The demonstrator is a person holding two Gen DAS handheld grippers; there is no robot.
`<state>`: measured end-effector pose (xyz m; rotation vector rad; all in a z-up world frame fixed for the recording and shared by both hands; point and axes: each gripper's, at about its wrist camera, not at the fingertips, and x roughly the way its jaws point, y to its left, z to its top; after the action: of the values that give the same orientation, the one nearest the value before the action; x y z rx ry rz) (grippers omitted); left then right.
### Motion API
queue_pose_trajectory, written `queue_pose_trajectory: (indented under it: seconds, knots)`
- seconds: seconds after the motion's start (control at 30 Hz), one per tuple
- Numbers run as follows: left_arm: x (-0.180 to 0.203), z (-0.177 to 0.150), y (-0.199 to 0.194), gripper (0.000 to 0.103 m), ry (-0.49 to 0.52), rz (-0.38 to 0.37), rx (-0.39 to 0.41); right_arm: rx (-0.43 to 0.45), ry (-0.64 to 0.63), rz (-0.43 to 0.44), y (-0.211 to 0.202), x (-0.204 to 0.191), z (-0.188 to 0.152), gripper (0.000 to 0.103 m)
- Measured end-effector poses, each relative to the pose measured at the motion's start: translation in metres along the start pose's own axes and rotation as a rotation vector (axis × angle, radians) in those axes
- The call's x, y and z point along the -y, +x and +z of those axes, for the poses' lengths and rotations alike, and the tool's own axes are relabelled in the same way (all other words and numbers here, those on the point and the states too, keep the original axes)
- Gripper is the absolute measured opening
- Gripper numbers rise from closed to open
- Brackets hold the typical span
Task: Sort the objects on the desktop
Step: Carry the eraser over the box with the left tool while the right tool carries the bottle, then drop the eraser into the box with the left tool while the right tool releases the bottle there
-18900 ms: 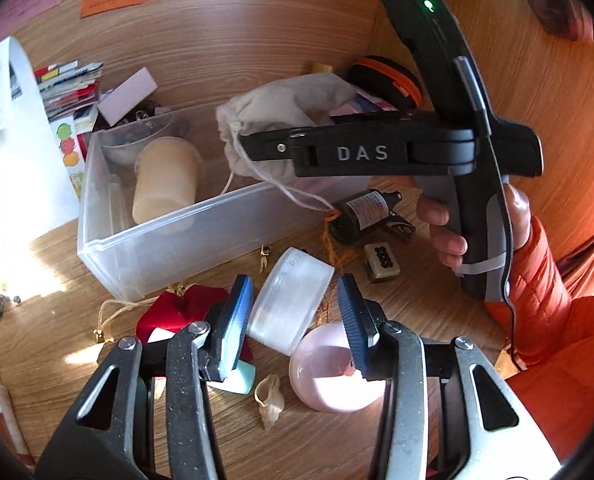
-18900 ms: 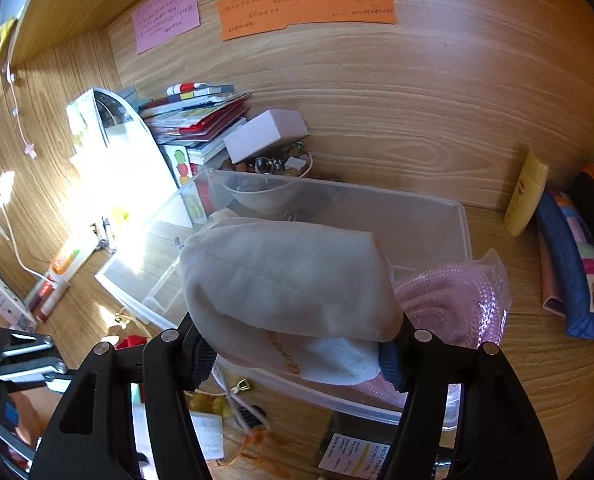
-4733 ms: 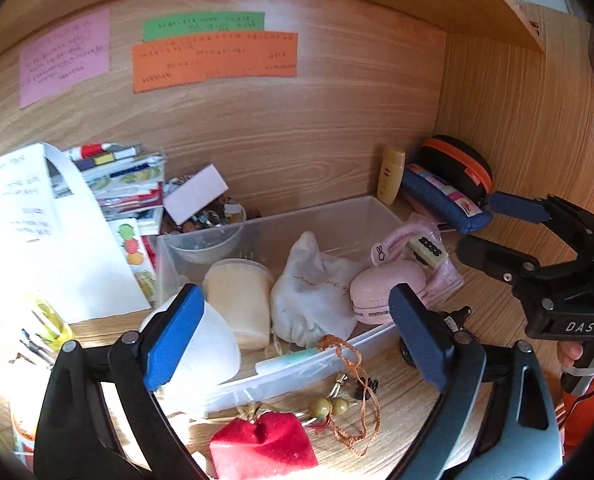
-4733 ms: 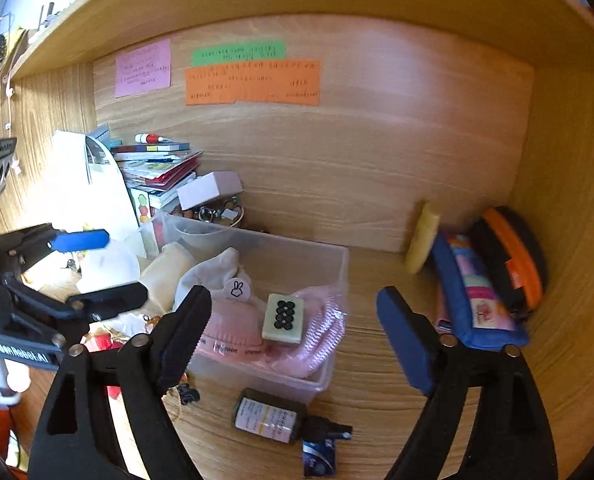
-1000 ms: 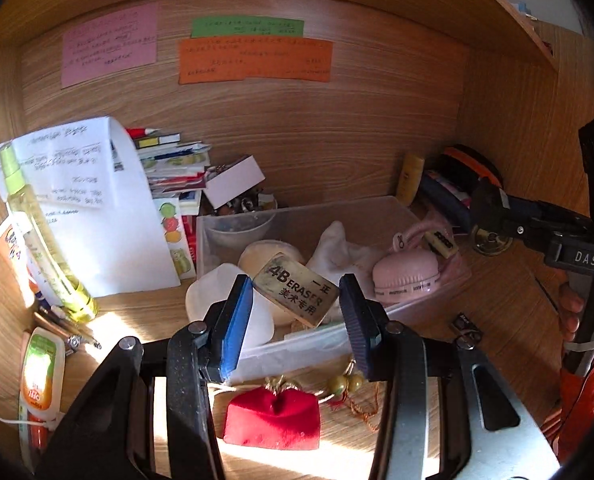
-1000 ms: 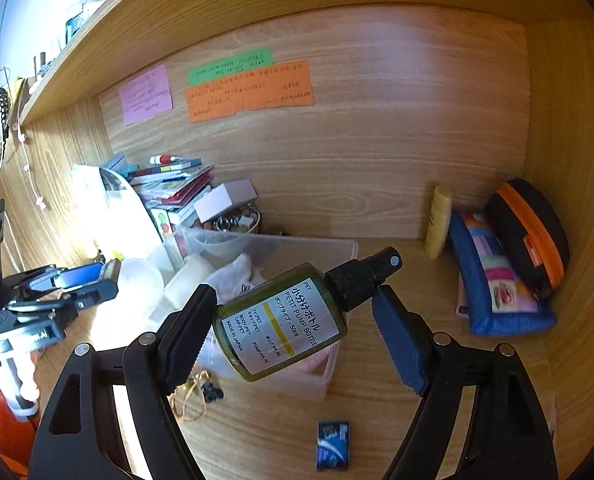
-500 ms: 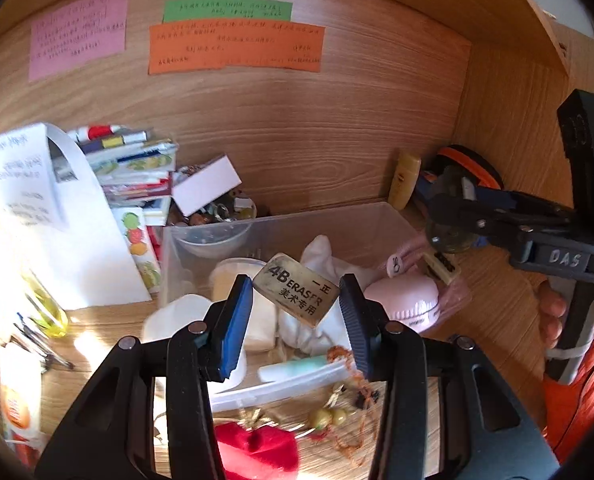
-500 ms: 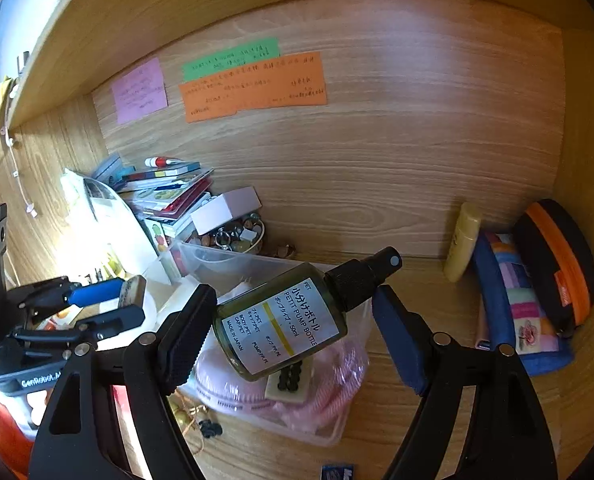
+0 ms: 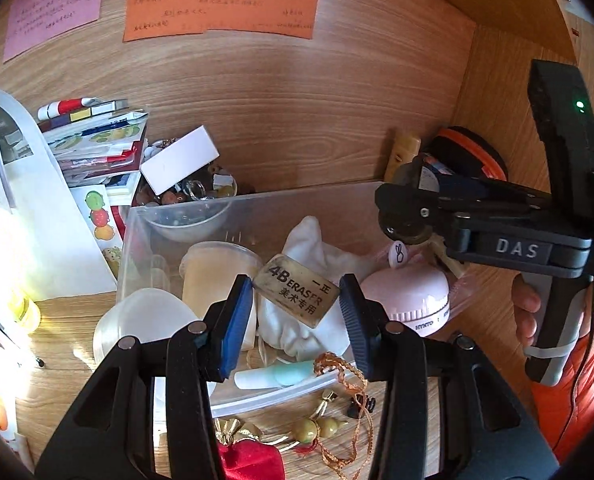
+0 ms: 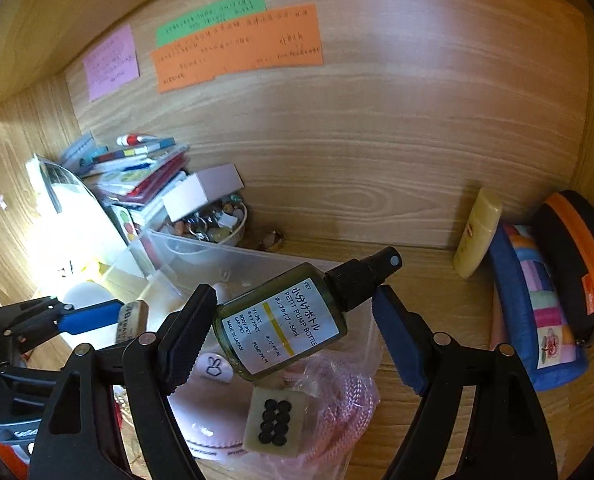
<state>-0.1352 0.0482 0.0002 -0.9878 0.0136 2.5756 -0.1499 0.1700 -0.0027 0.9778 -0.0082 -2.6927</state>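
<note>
My left gripper (image 9: 296, 308) is shut on a tan 4B eraser (image 9: 296, 296) and holds it over the clear plastic bin (image 9: 297, 196). My right gripper (image 10: 293, 322) is shut on a dark green pump bottle (image 10: 285, 320) with a black spray cap, held above the bin's right end (image 10: 257, 256). In the bin lie a white cloth pouch (image 9: 313, 248), a cream cup (image 9: 213, 268), a pink round case (image 9: 413, 292), a pink mesh bag (image 10: 337, 396) and a tile with black dots (image 10: 275, 422). The right gripper also shows in the left wrist view (image 9: 409, 216).
A red pouch (image 9: 253, 462) and a beaded orange cord (image 9: 329, 424) lie in front of the bin. A white jar (image 9: 145, 320) stands at its left. Books (image 9: 93, 140), a bowl of trinkets (image 10: 213, 220), a yellow tube (image 10: 477, 232) and pencil cases (image 10: 537, 292) line the back wall.
Both grippers have moved closer over the bin. The eraser and the pump bottle stay held. The right gripper has come further left over the bin's right end.
</note>
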Motion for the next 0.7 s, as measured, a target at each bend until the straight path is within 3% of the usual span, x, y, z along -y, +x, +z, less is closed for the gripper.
queue_pose_trajectory:
  seconds: [0.27, 0.7]
  knots:
    - [0.001, -0.001, 0.004, 0.046, -0.006, -0.027, -0.015, -0.030, -0.015, -0.004, 0.008, -0.001, -0.006, 0.078]
    - [-0.001, 0.000, -0.013, 0.061, -0.017, 0.005, 0.054, -0.018, -0.055, -0.005, -0.007, -0.009, -0.004, 0.080]
